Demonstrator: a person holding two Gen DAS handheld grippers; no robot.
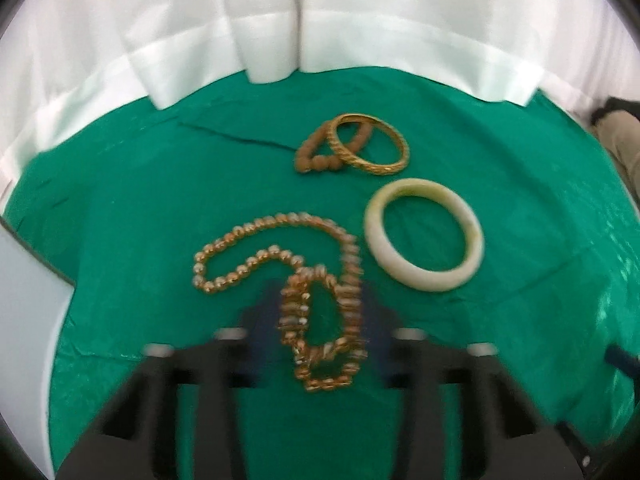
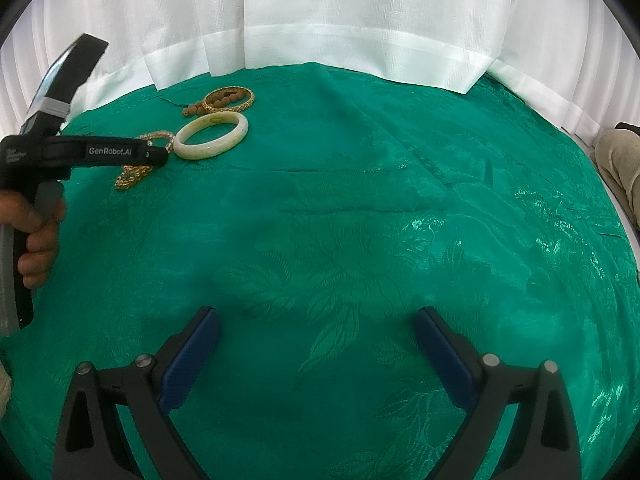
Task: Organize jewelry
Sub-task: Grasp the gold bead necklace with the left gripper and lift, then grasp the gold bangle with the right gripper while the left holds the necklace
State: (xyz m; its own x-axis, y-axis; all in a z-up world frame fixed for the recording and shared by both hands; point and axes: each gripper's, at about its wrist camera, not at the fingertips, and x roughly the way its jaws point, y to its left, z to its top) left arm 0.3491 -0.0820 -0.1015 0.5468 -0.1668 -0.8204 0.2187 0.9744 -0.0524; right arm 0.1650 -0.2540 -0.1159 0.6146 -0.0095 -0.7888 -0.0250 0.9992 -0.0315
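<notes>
A gold bead necklace (image 1: 280, 256) lies coiled on the green cloth. My left gripper (image 1: 320, 308) is open, its blue pads either side of the necklace's near loop, blurred by motion. A pale jade bangle (image 1: 424, 234) lies right of the necklace. A gold bangle (image 1: 370, 144) overlaps a brown wooden bead bracelet (image 1: 320, 152) farther back. In the right wrist view the jade bangle (image 2: 211, 135), gold bangle (image 2: 229, 99) and necklace (image 2: 132, 176) lie at the far left, under the left gripper's body (image 2: 108, 152). My right gripper (image 2: 316, 340) is open and empty over bare cloth.
A green patterned tablecloth (image 2: 360, 220) covers the table. A white curtain (image 2: 320, 12) hangs along the far edge. A white object (image 1: 24, 320) sits at the left edge of the left wrist view. A person's leg (image 2: 620, 160) shows at the right.
</notes>
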